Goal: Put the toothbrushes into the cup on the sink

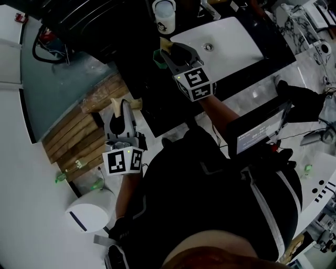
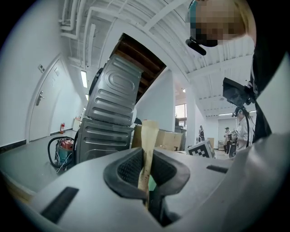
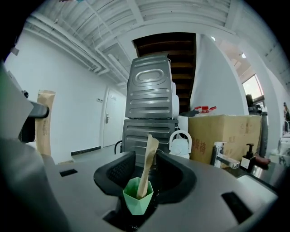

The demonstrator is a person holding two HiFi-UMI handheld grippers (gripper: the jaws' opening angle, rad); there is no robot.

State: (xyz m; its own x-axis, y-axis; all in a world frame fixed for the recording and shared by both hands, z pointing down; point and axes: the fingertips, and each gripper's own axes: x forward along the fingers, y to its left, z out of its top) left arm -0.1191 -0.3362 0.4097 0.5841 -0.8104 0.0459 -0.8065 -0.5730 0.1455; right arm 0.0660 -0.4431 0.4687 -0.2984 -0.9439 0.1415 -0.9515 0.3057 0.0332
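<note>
A green faceted cup [image 3: 137, 197] stands on the dark counter beside the white sink [image 1: 226, 42]. One paper-wrapped toothbrush [image 3: 148, 158] leans upright inside it. My right gripper [image 3: 145, 174] is open, its jaws standing wide on either side of the cup and brush without pressing on them. From the head view, that gripper [image 1: 169, 50] sits just right of the cup [image 1: 159, 57]. My left gripper [image 2: 147, 170] is shut on a second wrapped toothbrush [image 2: 148, 145], held upright. It hangs lower left [image 1: 122, 107], away from the counter, over the wooden pallet.
A white jug [image 1: 165, 14] stands behind the cup, and a tap [image 3: 222, 156] is at the sink. Stacked grey machines [image 3: 149, 104] and a cardboard box [image 3: 222, 136] lie beyond. A wooden pallet [image 1: 79, 131] and a white round bin [image 1: 89, 210] are on the floor at left.
</note>
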